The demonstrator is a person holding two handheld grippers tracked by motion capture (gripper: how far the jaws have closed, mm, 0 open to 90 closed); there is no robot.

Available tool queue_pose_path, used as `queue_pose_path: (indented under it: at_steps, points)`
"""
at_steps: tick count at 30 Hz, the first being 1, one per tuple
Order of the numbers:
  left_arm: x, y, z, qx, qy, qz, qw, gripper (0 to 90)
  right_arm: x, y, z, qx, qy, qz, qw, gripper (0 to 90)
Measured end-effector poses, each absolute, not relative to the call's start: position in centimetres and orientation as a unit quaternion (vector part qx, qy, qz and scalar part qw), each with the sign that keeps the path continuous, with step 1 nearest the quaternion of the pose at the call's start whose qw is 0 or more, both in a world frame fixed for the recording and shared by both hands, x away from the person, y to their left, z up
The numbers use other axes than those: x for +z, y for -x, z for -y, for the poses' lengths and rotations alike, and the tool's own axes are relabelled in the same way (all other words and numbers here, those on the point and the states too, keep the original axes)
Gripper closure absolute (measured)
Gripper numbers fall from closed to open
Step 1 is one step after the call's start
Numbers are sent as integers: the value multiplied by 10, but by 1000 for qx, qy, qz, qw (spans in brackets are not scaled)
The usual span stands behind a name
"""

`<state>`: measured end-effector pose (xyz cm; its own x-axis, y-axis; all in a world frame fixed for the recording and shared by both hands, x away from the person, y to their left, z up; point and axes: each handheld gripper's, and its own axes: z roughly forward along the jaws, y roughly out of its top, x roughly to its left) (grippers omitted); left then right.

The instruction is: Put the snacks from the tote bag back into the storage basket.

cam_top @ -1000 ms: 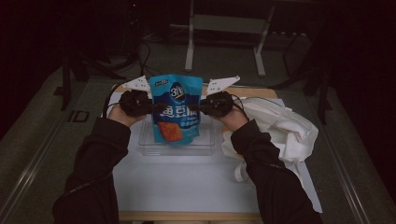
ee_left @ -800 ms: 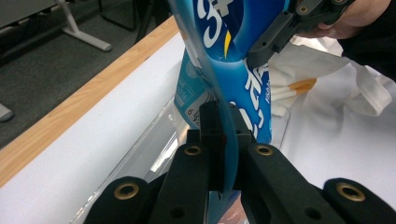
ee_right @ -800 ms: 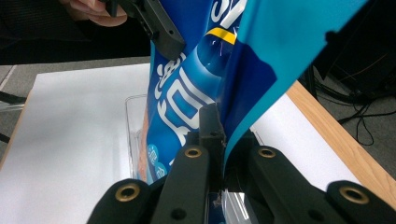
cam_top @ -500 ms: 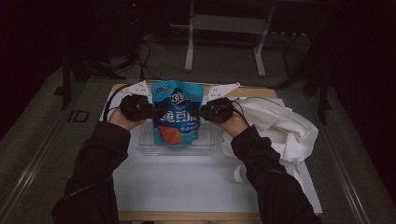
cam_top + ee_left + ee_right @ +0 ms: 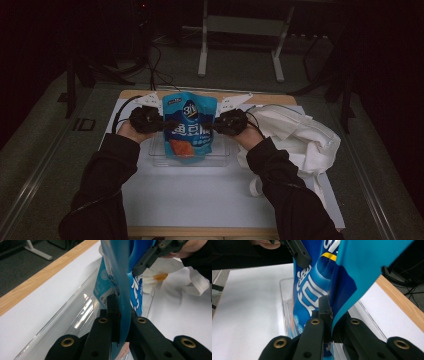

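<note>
A blue snack bag with white lettering and an orange picture hangs upright over a clear plastic tray, its lower end inside the tray. My left gripper is shut on the bag's left edge, and my right gripper is shut on its right edge. In the left gripper view the tray's clear wall runs below the bag, and the other gripper shows beyond. In the right gripper view the tray sits under the bag.
A crumpled white cloth bag lies right of the tray on the white table cover. The wooden table edge runs along the front. A metal stand and cables are on the floor behind.
The bag and both grippers have come down slightly and toward me, so the bag's bottom sits lower in the tray. Both grips stay the same.
</note>
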<state>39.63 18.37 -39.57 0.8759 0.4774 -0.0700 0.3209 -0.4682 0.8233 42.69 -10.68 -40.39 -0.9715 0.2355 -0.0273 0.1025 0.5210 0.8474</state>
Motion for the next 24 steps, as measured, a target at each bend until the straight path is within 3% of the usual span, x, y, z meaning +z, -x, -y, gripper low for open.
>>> queue_pose_path:
  at_steps: [18, 24]
  points:
    - [-409, -389, -193, 69, -839, -239, 484, 891, -411, -426, 106, 480, -98, -870, 61, 862]
    - [-410, -385, -185, 81, -837, -241, 485, 747, -408, -426, 107, 489, -102, -865, 57, 770]
